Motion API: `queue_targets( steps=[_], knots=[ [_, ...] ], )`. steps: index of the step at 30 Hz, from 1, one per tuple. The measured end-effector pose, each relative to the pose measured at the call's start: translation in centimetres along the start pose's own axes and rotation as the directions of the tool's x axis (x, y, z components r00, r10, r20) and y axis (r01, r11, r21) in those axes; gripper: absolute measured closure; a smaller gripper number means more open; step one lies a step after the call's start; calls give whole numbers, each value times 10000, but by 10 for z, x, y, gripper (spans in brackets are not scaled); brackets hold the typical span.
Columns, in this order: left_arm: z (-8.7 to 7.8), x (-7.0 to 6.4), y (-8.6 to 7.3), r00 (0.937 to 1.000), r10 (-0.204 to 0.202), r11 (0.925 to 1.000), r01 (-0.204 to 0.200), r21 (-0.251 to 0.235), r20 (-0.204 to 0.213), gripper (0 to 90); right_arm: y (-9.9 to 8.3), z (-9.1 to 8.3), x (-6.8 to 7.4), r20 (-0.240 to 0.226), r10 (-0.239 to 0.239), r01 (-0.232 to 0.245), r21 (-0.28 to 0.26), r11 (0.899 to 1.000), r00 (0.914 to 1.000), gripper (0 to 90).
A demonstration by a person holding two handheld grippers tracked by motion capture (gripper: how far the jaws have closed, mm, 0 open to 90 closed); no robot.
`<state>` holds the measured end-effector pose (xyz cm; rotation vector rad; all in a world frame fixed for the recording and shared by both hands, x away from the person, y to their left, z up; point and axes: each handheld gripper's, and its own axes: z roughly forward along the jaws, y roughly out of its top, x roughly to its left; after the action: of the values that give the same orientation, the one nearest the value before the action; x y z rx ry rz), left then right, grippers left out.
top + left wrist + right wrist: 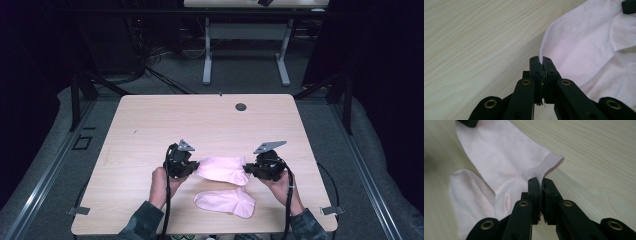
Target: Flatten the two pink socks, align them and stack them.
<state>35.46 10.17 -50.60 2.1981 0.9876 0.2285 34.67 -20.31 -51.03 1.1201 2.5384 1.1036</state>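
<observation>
Left claw, right claw pinch pink sock; unmarked fabric.

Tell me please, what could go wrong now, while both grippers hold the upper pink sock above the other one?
1. The left gripper pinches just a thin edge of the held sock; a pull might slip it free.
2. The right gripper also grips only the cuff edge, so stretching the sock could release that end.
3. The held sock hangs close over the second sock and may drag it across the table.
</observation>
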Motion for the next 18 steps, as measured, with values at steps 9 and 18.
queue_targets(
  steps=[9, 18],
  knots=[
    [-20, -21, -21, 9975, -126, 9999, 128, -20, 702, 884, -20, -30, 23, -608, -173, 177, 65, 9998, 9980, 856],
    [-2, -33, -53, 9936, -249, 9981, 185, 586, 1105, 884, -52, -17, 29, -723, 32, 14, 641, 9979, 9974, 854]
  ],
)
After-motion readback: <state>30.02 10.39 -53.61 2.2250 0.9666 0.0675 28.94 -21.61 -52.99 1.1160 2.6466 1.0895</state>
